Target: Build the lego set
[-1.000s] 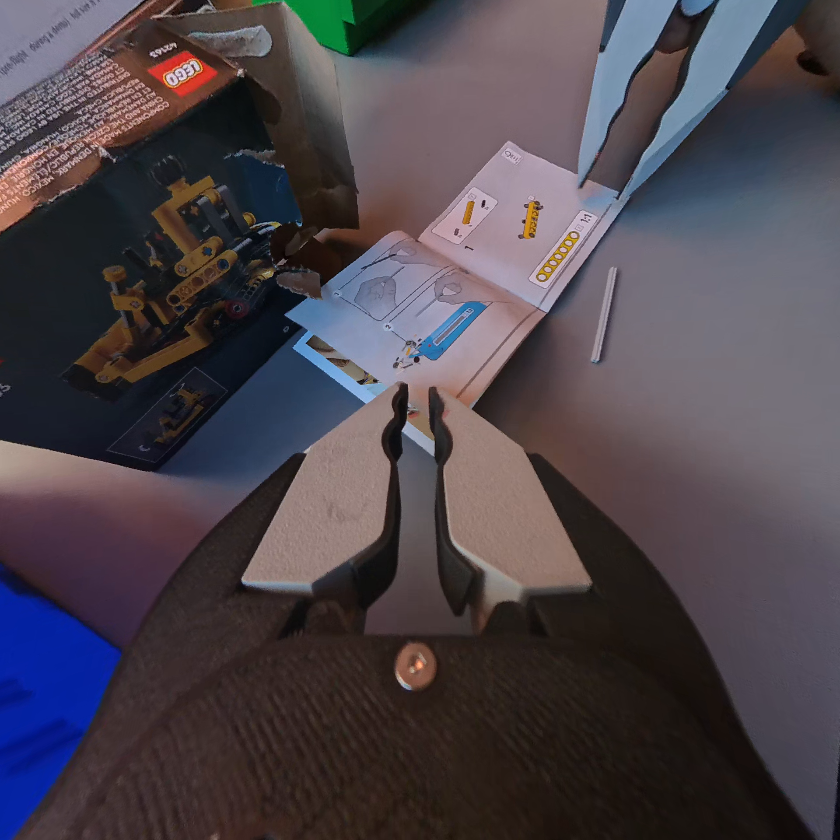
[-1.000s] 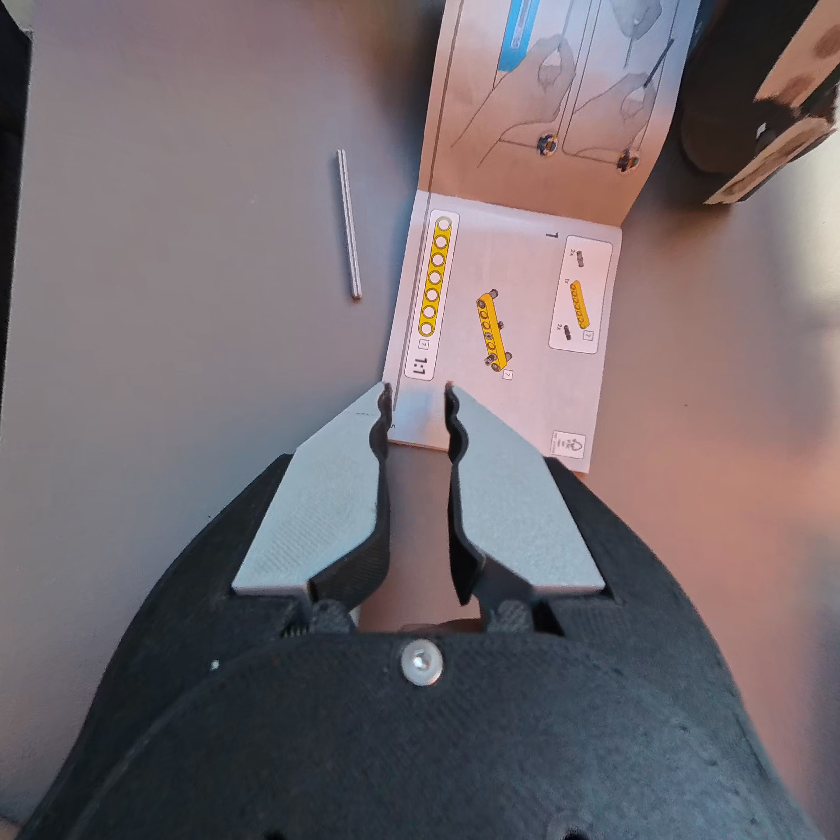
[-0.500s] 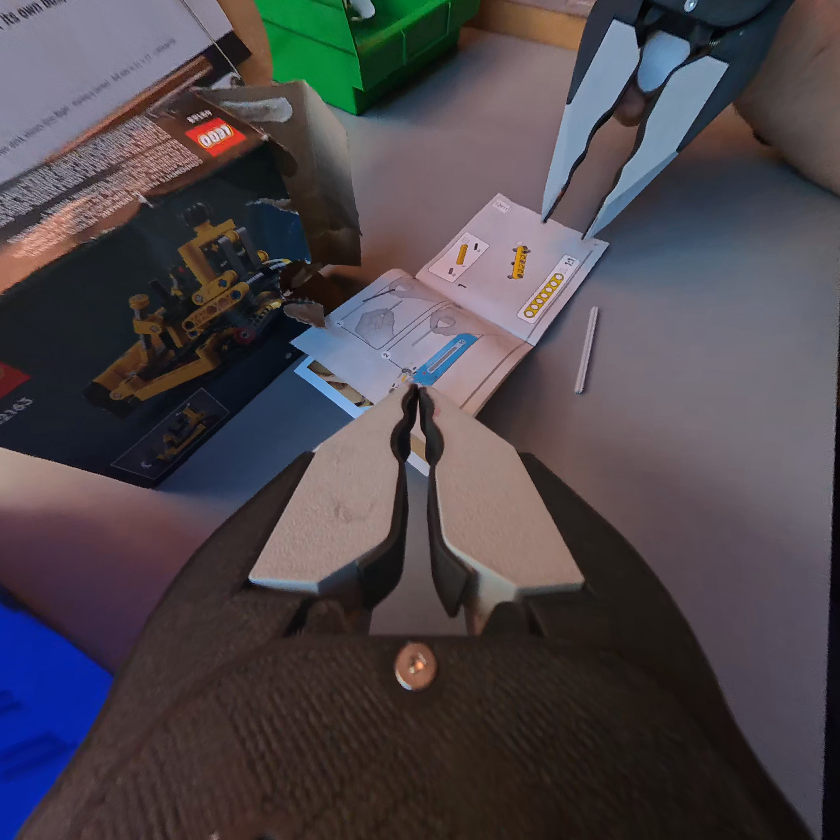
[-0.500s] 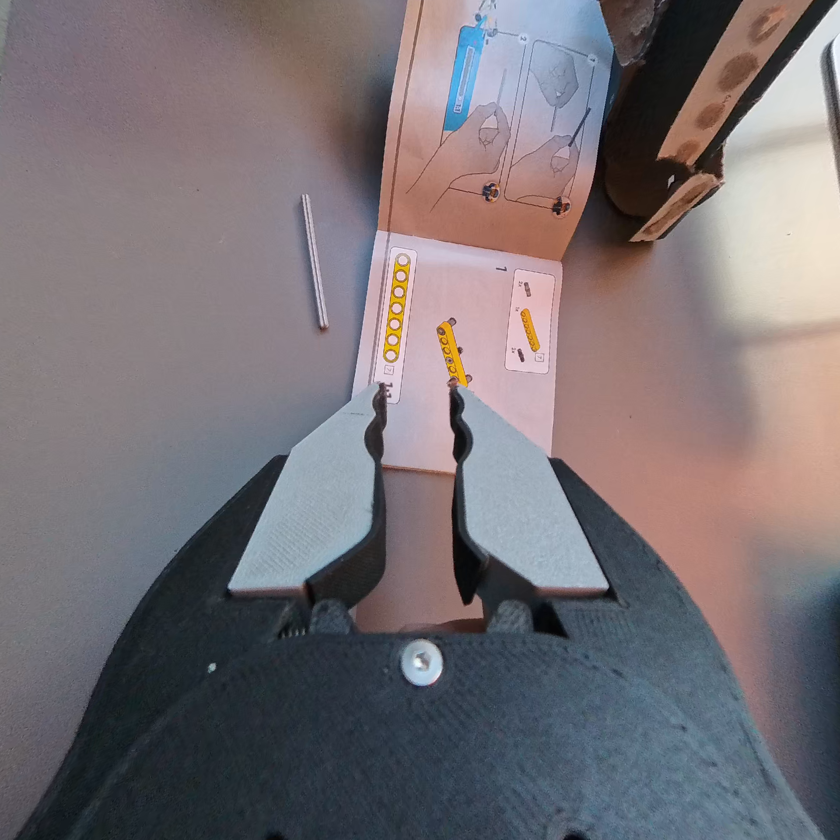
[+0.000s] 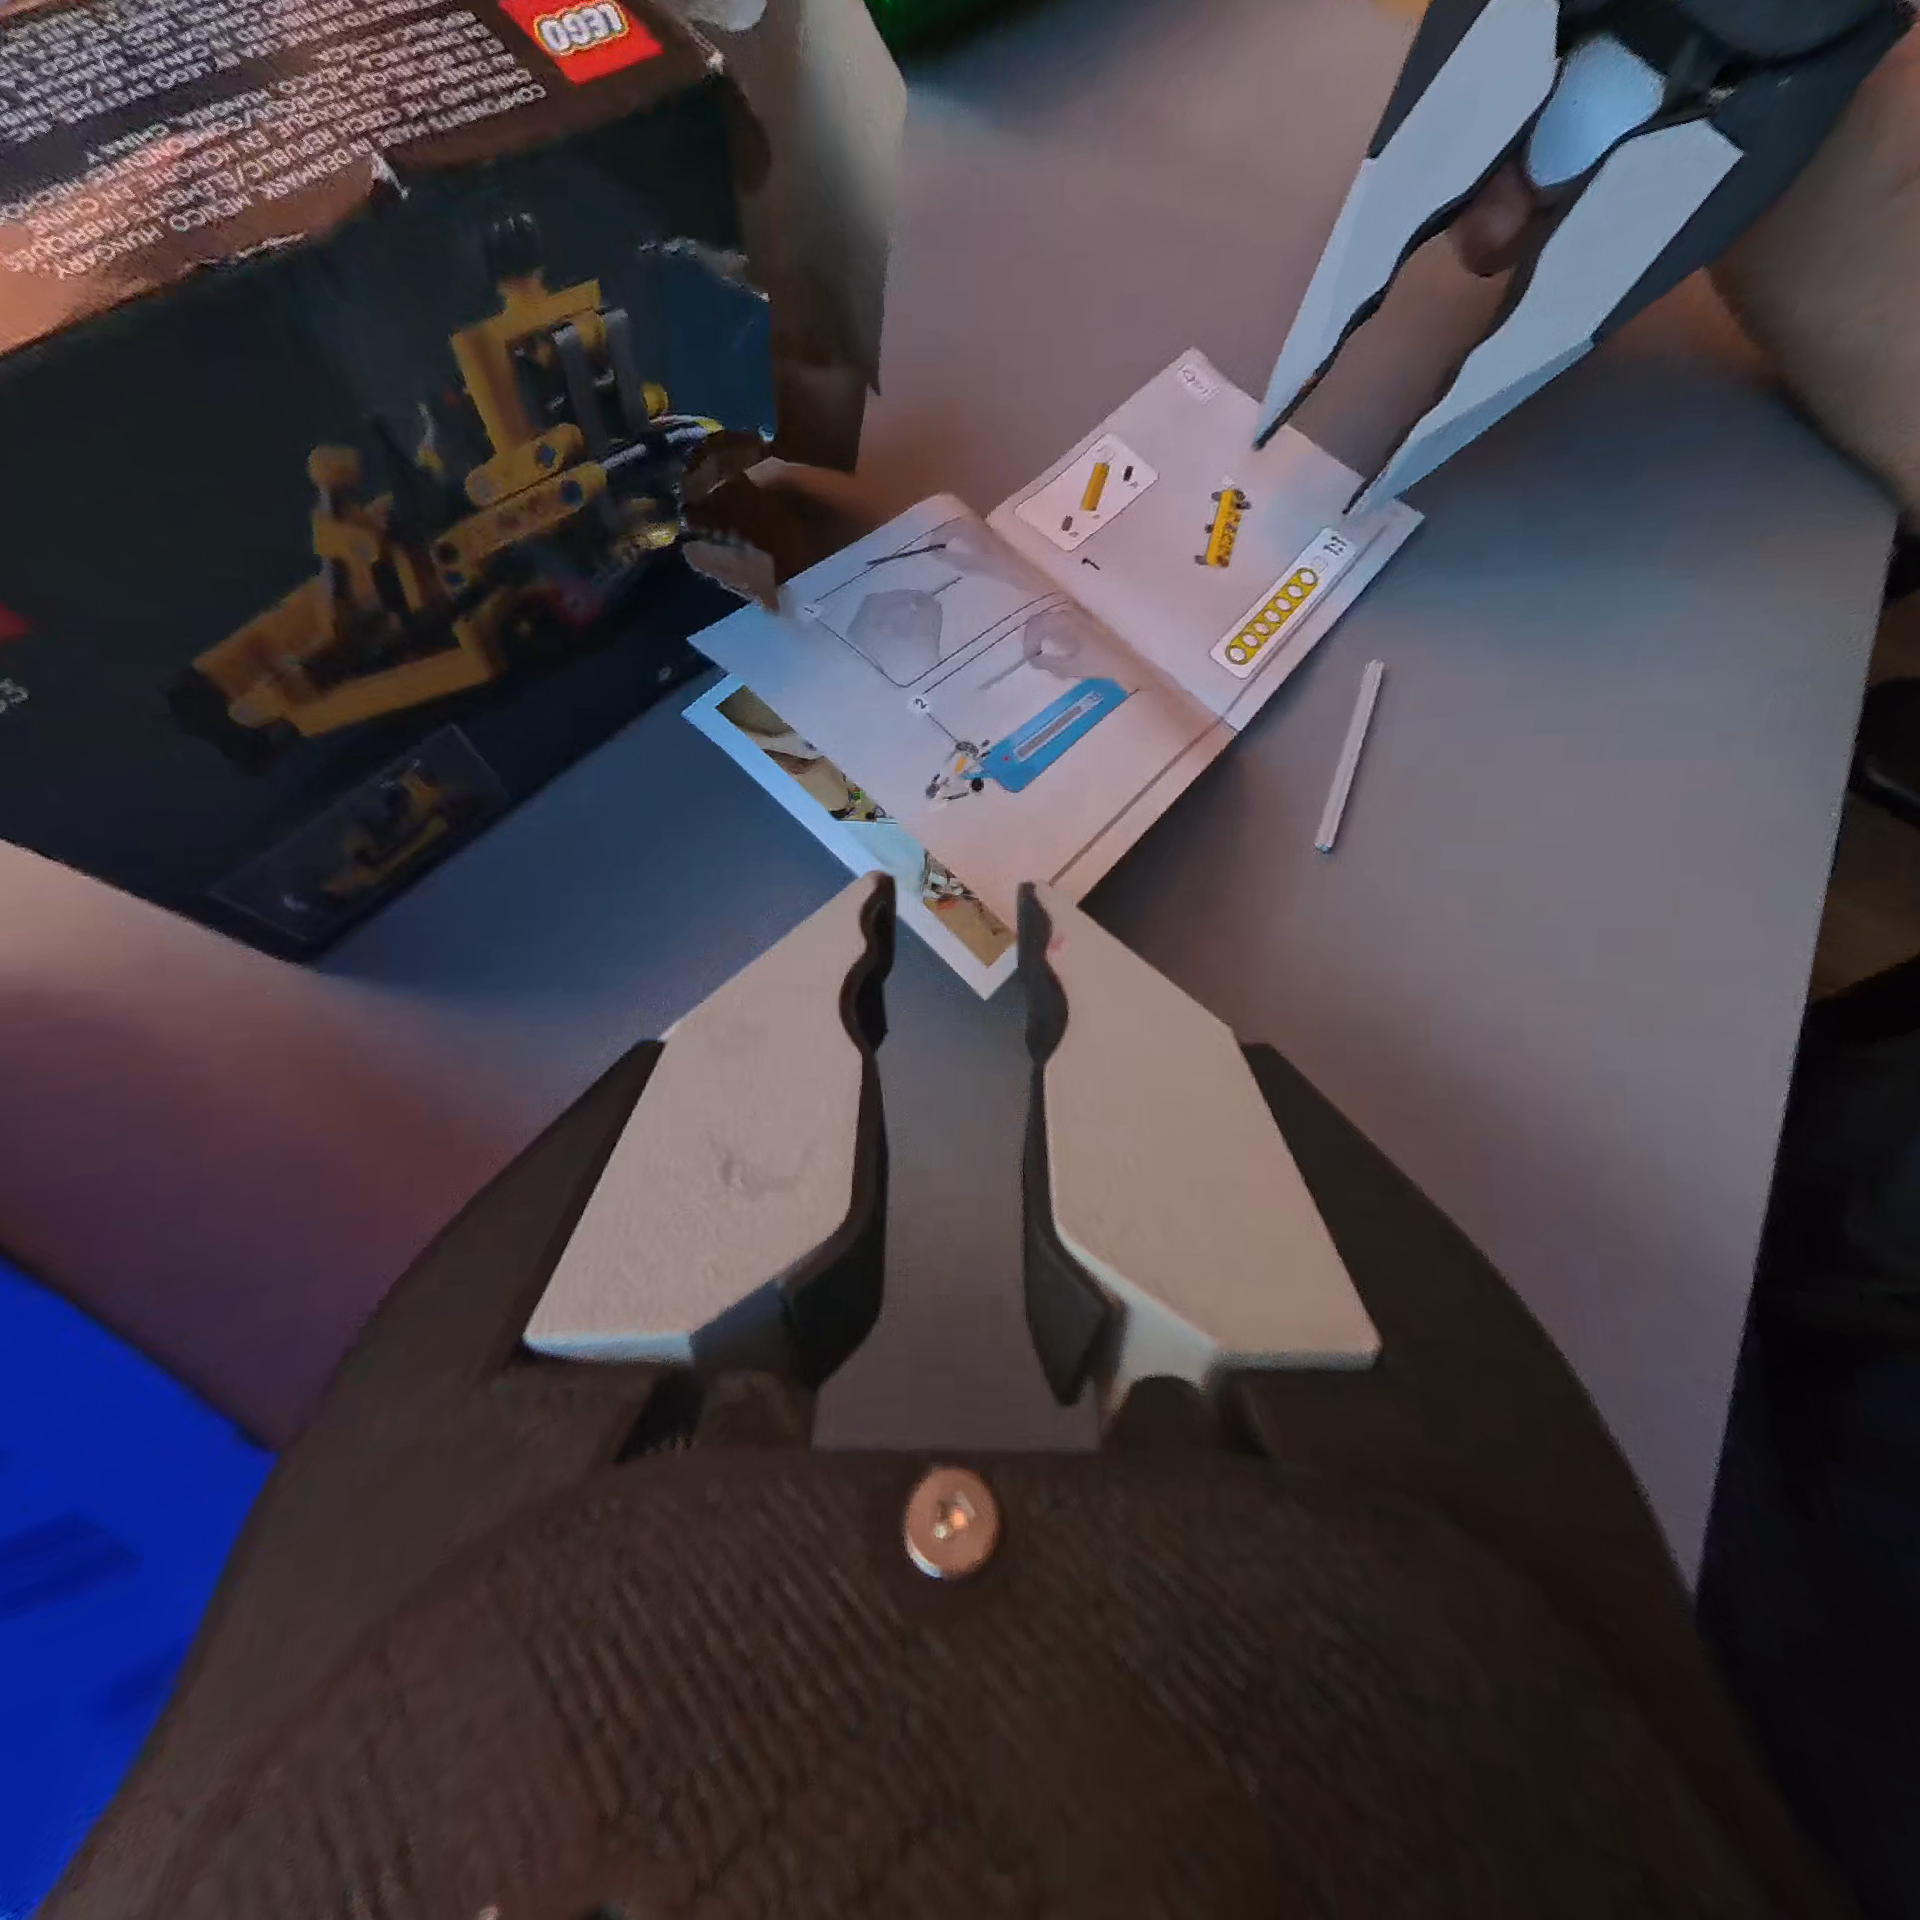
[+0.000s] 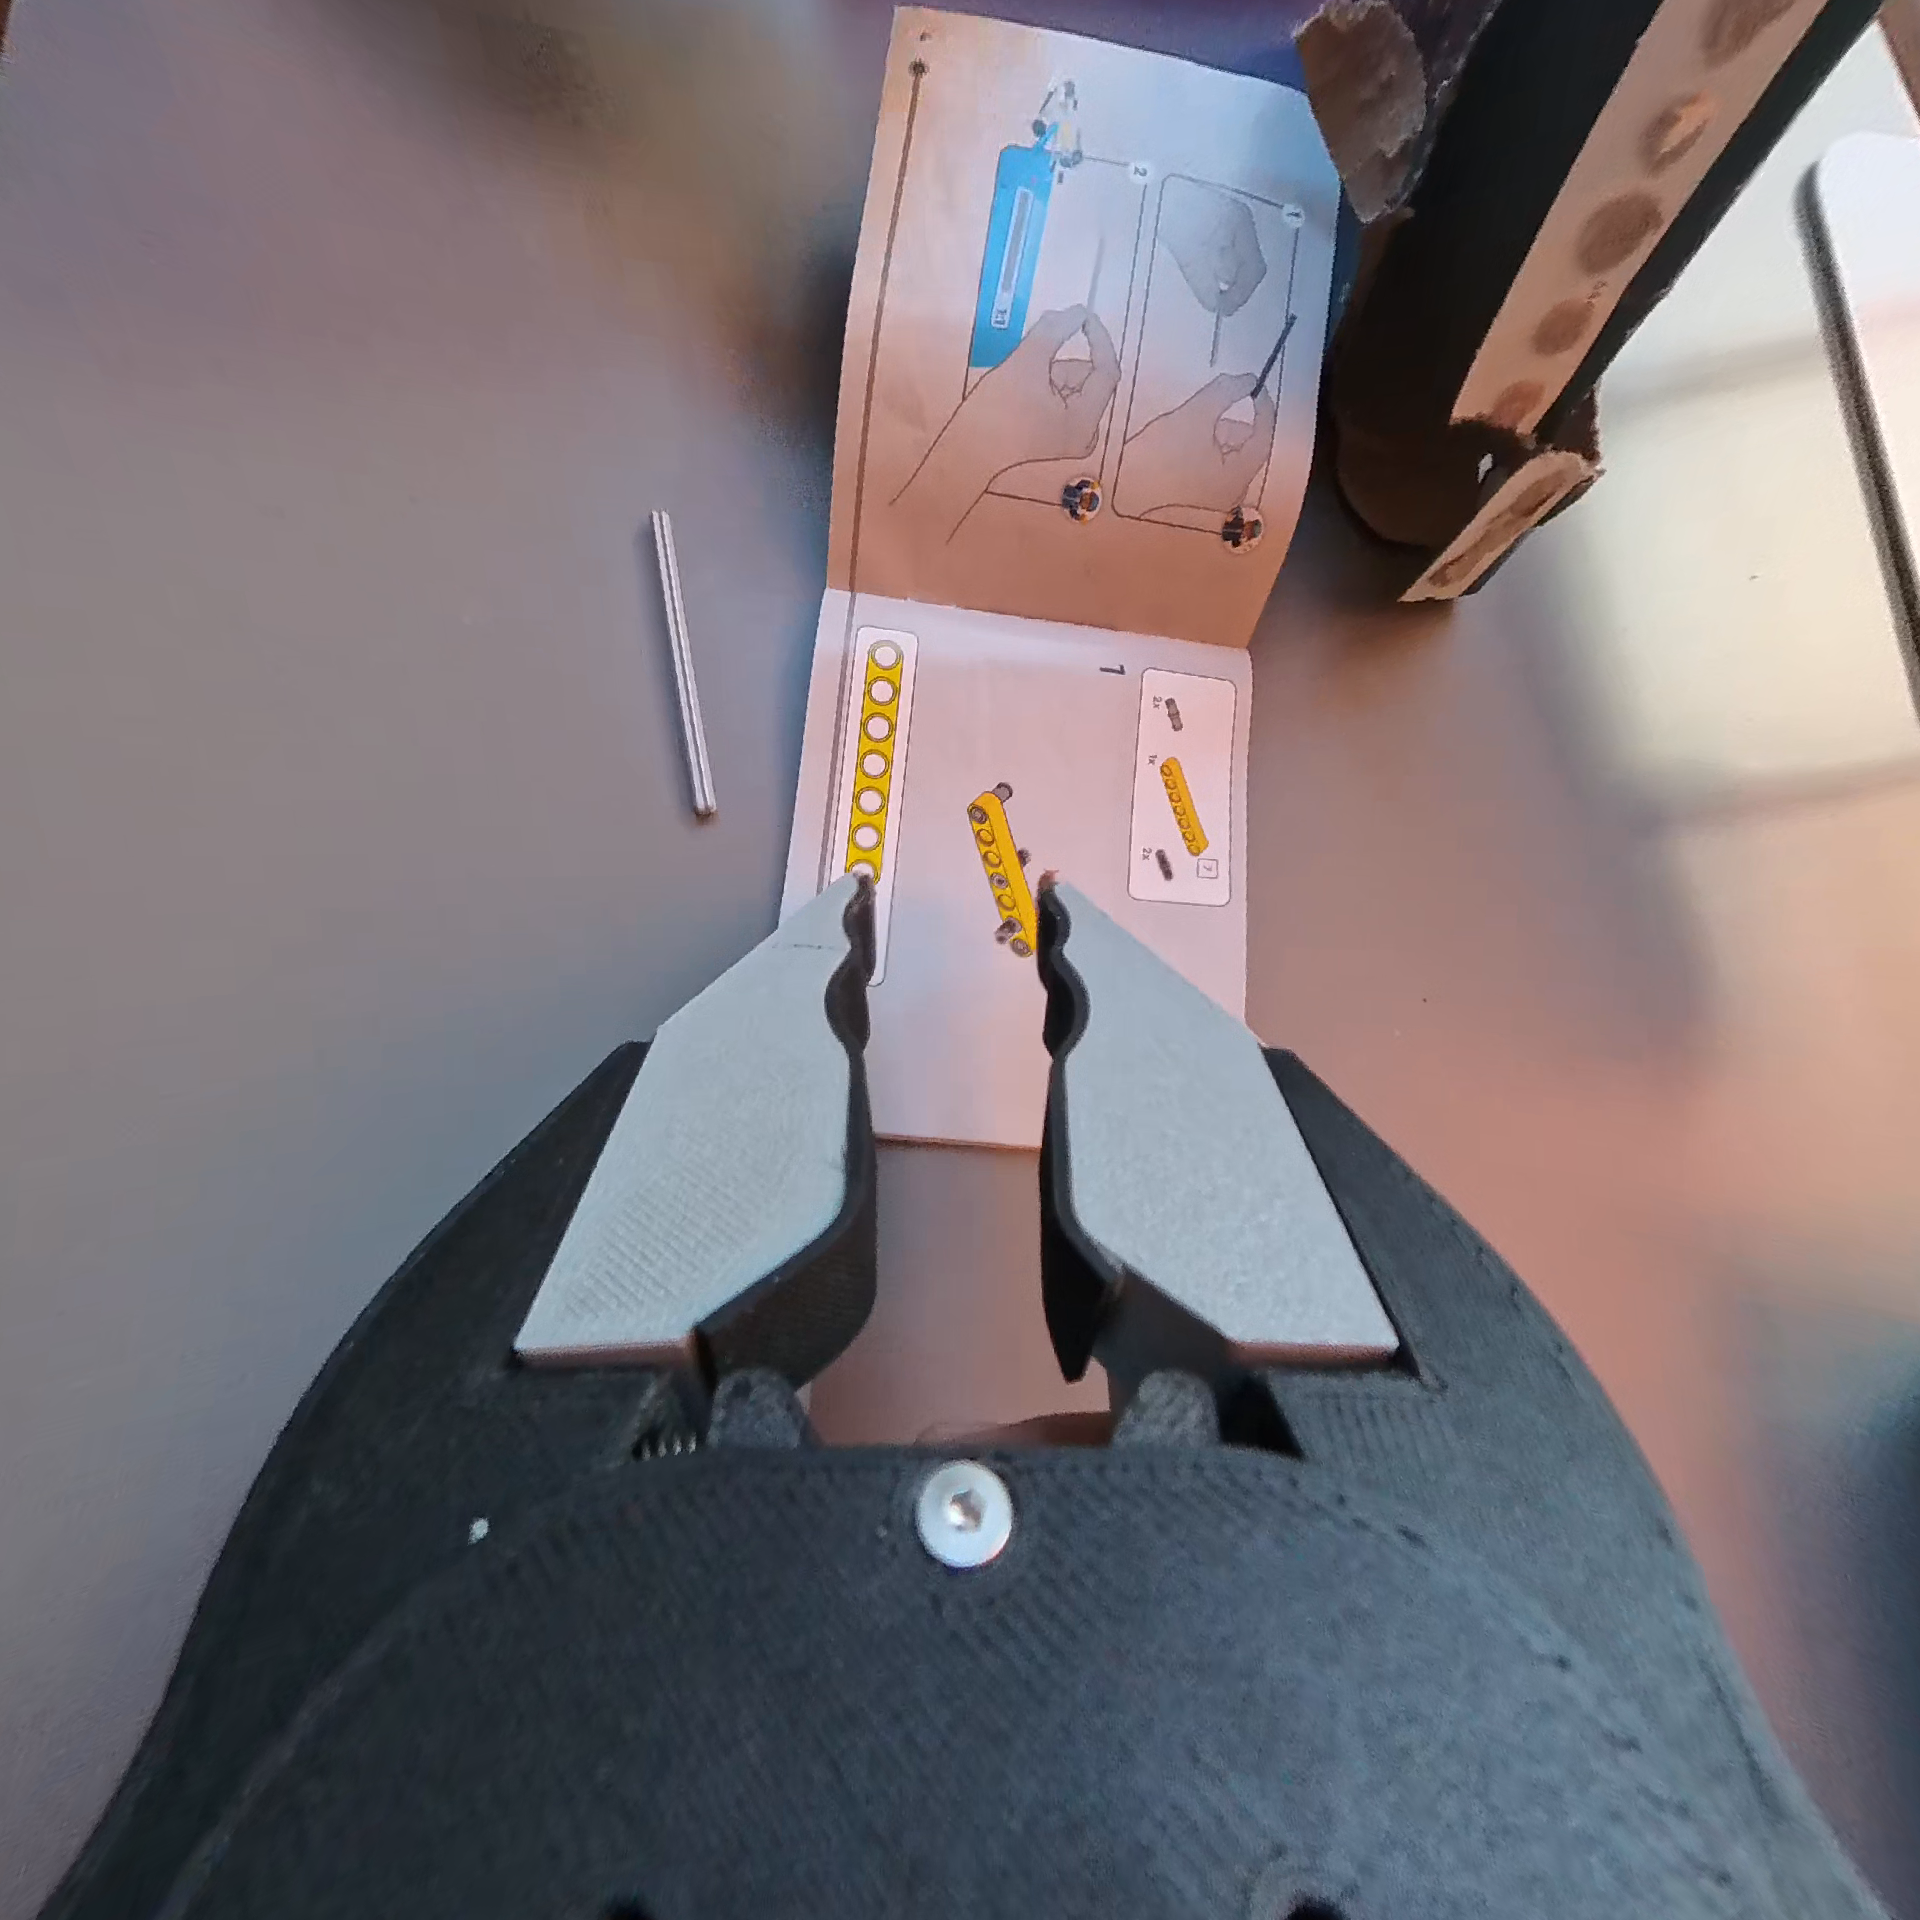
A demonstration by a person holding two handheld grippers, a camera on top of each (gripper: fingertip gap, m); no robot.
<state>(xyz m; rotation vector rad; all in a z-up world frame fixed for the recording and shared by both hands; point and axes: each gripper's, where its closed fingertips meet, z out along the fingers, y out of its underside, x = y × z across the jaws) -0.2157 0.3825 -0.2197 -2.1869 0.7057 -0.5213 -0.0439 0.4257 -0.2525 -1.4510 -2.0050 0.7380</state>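
Observation:
An open instruction booklet (image 5: 1049,634) lies on the grey table; it also shows in the right wrist view (image 6: 1039,727). A thin grey axle rod (image 5: 1348,756) lies beside it on the table, also seen in the right wrist view (image 6: 683,665). My left gripper (image 5: 951,899) is open and empty, its tips just at the booklet's near corner. My right gripper (image 6: 951,894) is open and empty, its tips over the booklet's page with the yellow beam drawing; it shows from the front in the left wrist view (image 5: 1304,473).
The torn set box (image 5: 343,416) with a yellow bulldozer picture stands left of the booklet, its ripped flap (image 6: 1475,312) at the booklet's edge. A blue surface (image 5: 94,1558) lies at the near left. A green bin (image 5: 925,16) sits at the back. Some 20 centimeters of space lies between my two pairs of fingers. To the thin grey axle rod (image 5: 1348,756): right tips about 7 centimeters, left tips about 15 centimeters. My right wrist view (image 6: 682,641) looks at it from another angle.
My left gripper has opened from nearly shut and drawn back a little from the booklet. My right gripper has moved forward over the booklet's page and opened slightly wider.

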